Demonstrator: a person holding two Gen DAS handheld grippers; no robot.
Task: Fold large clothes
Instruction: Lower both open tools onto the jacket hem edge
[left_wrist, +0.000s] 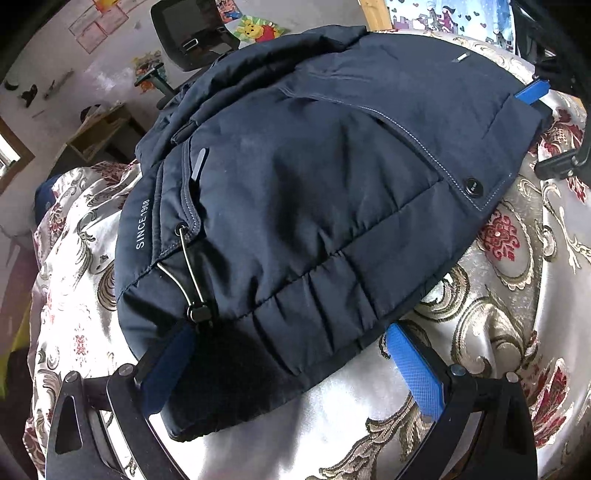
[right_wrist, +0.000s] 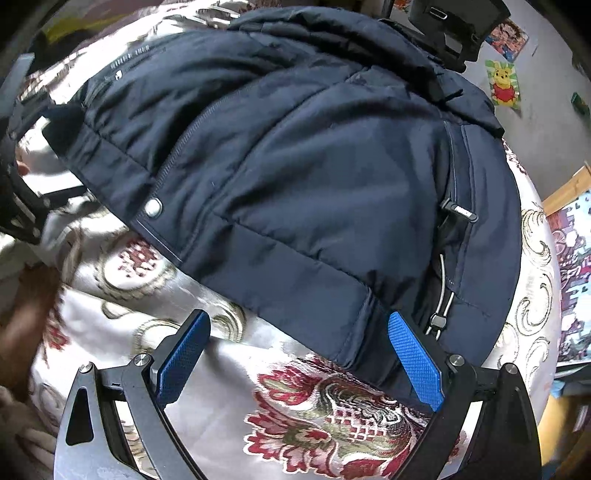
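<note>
A navy padded jacket (left_wrist: 314, 177) lies spread on a floral satin bedspread (left_wrist: 498, 295). My left gripper (left_wrist: 291, 362) is open, and the jacket's hem corner lies between its wide-apart blue fingers, close to the drawstring toggle (left_wrist: 197, 312). In the right wrist view the same jacket (right_wrist: 314, 166) fills the upper frame. My right gripper (right_wrist: 299, 354) is open at the other hem corner. Its right finger (right_wrist: 413, 354) lies against the fabric by a second toggle (right_wrist: 437, 321); its left finger is over bare bedspread (right_wrist: 258, 369). A blue finger (left_wrist: 532, 92) of the right gripper shows at the far hem.
A black office chair (left_wrist: 192, 33) stands beyond the bed. On the floor lie a cartoon bear picture (left_wrist: 256, 29) and a wooden box (left_wrist: 99, 133). A wooden post (left_wrist: 373, 14) rises behind the jacket. The bedspread drops away at its left edge.
</note>
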